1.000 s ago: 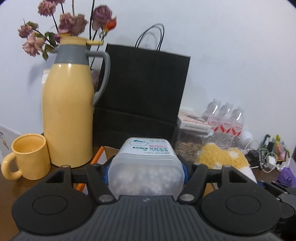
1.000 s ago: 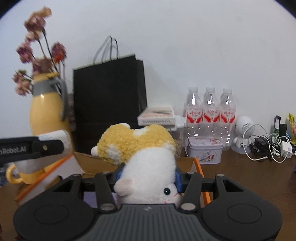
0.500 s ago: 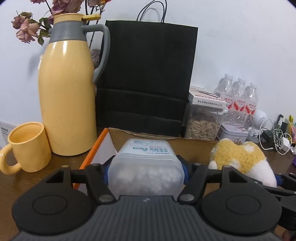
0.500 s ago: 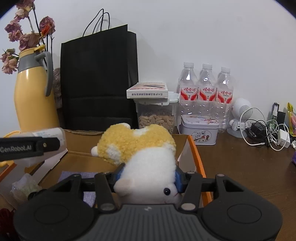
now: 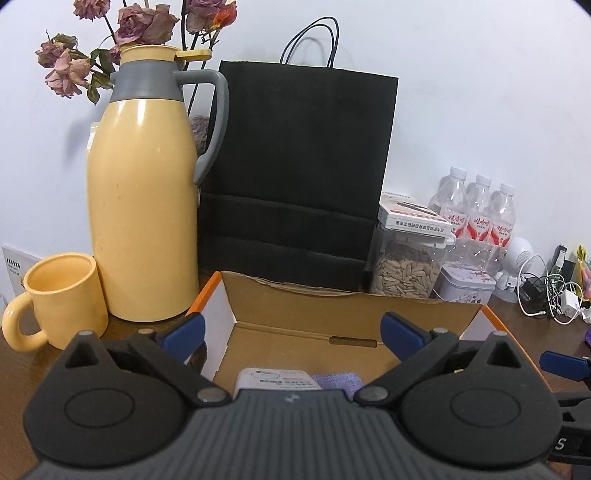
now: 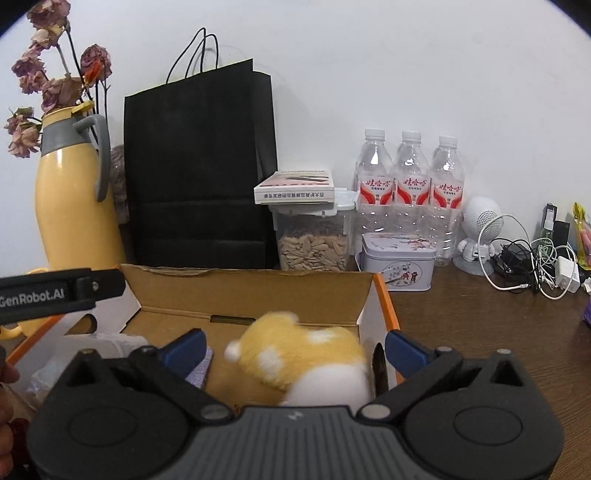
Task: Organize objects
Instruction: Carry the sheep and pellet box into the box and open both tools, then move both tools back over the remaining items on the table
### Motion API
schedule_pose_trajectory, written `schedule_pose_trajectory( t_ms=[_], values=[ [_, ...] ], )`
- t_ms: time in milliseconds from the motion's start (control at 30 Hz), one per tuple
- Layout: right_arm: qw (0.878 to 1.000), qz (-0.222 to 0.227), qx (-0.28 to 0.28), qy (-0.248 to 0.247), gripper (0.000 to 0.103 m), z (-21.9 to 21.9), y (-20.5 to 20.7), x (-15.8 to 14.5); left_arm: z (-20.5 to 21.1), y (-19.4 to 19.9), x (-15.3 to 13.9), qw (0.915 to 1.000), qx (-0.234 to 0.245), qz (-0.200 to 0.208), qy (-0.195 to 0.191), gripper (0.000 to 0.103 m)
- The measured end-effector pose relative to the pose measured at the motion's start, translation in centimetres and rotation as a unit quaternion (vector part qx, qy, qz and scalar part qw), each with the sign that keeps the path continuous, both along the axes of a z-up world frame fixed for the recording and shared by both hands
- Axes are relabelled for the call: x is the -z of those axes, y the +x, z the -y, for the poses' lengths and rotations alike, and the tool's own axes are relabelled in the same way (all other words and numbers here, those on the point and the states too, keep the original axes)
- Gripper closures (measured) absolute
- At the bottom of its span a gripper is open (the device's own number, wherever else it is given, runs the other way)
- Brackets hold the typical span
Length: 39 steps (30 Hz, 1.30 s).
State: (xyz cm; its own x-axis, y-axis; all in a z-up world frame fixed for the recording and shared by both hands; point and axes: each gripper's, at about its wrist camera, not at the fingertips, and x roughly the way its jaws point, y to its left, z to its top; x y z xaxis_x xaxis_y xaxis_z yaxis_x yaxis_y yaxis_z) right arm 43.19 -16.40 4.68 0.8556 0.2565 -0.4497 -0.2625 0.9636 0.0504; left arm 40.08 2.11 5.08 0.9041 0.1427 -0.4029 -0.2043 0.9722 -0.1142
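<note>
Both grippers wide apart over the open brown cardboard box with orange edges (image 5: pixel 332 317), and that tells the story! The left gripper (image 5: pixel 291 328) is released, blue pads spread clear; directly beneath it, at six o'clock in its view, sits the white translucent plastic container with a printed label (image 5: pixel 277 380), down inside the box and touching a purple cloth (image 5: pixel 338 380) to its right. Over on the right wrist view, the right gripper (image 6: pixel 295 347) is just as slack, and the yellow-and-white plush toy (image 6: pixel 299 365) lies blurred between the pads, gripped by neither, apparently dropping to the box floor. The box looks like the collecting point, so both items seem let go on purpose.

Around the room now: a dark wooden surface (image 6: pixel 480 325) against a plain white wall. At ten o'clock, a tall yellow thermos jug with a grey collar and handle (image 5: pixel 144 206), dried roses (image 5: pixel 140 26) behind it, a yellow ceramic mug (image 5: pixel 59 299) beside it. At twelve, a black paper shopping bag (image 5: pixel 295 177) just behind the box. At two o'clock, a clear jar of seeds (image 6: pixel 314 243), three water bottles (image 6: pixel 410 188), a decorated tin (image 6: pixel 397 262), then tangled chargers (image 6: pixel 532 266)
</note>
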Motion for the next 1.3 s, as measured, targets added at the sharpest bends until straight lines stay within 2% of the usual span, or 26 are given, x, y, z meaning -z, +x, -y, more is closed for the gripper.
schedule_pose_trajectory(
  t_ms=[233,467,700,933,1300],
  values=[
    [1.0,0.022,-0.006,0.002,0.0,0.4,-1.4,-1.2,0.4,-1.6,-1.2,0.9996,0.019,0.018,-0.005,0.0],
    [0.998,0.059,-0.019,0.007,0.0,1.6,-4.5,-3.5,0.2,-5.8,-2.7,0.9977,0.036,0.057,0.003,0.0],
    [0.997,0.074,-0.03,0.006,0.0,3.3,-8.1,-4.4,-1.0,-10.1,-2.4,0.9976,0.035,0.058,-0.011,0.0],
    [0.997,0.063,-0.046,0.005,0.0,4.7,-12.6,-2.9,-1.3,-14.0,-0.9,0.9974,0.041,0.058,-0.005,0.0],
    [0.997,0.025,-0.074,-0.026,0.0,4.5,-17.6,1.3,-0.3,-18.2,2.5,0.9976,0.065,0.018,0.015,0.0]
  ],
)
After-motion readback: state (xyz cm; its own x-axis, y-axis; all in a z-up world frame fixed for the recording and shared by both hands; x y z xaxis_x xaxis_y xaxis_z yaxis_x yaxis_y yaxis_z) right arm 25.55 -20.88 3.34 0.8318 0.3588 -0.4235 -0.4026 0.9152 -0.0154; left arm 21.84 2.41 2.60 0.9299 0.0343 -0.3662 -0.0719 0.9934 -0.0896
